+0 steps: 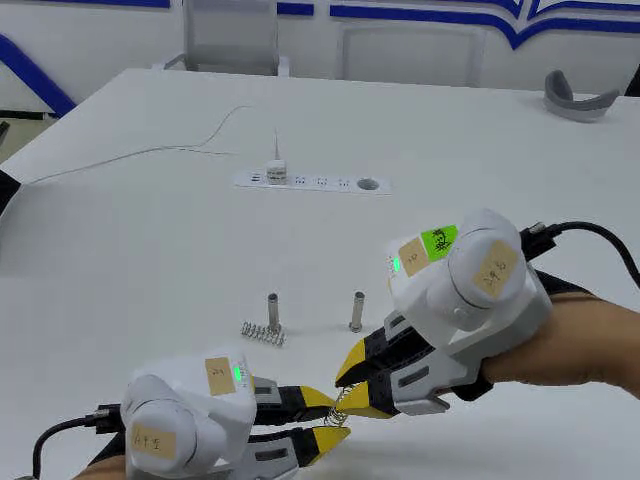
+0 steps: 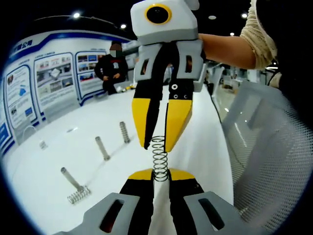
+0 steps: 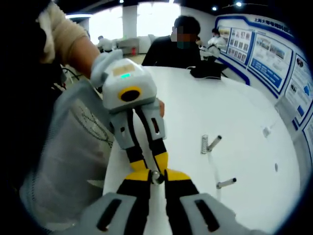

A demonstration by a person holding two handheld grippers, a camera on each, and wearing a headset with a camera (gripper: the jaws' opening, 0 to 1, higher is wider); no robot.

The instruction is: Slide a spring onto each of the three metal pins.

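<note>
- Tabletop (image 1: 120,250), white, broad and matt, carries all the work.
- Two hand-held grippers, white-bodied with black jaws and yellow tips, meet tip to tip above the near edge. The right gripper (image 3: 156,177) is clenched on one end of a coil spring. The left gripper (image 2: 159,175) has its jaws flanking the other end, and I cannot tell whether they press on it.
- One long white power strip (image 1: 312,182) lies well beyond the work.
- Three short grey metal pins stand upright in a row in the left gripper view: the nearest pin (image 2: 71,178), the middle pin (image 2: 102,148) and the farthest pin (image 2: 124,132). The middle one looks bare. The farthest looks ribbed, but it is too small to tell whether it wears a spring.
- Two springs can be counted for certain. The thin steel coil spring (image 2: 159,157) hangs in the air between the two grippers, well apart from the pins. A second spring (image 1: 263,332) lies on its side at the foot of the nearest pin.
- The held spring is probably very light, soft along its length and slippery. Pinched hard at mid-coil it would likely bow or shoot out. The safer hold is near one end, leaving the other end's bore open for the pin.
</note>
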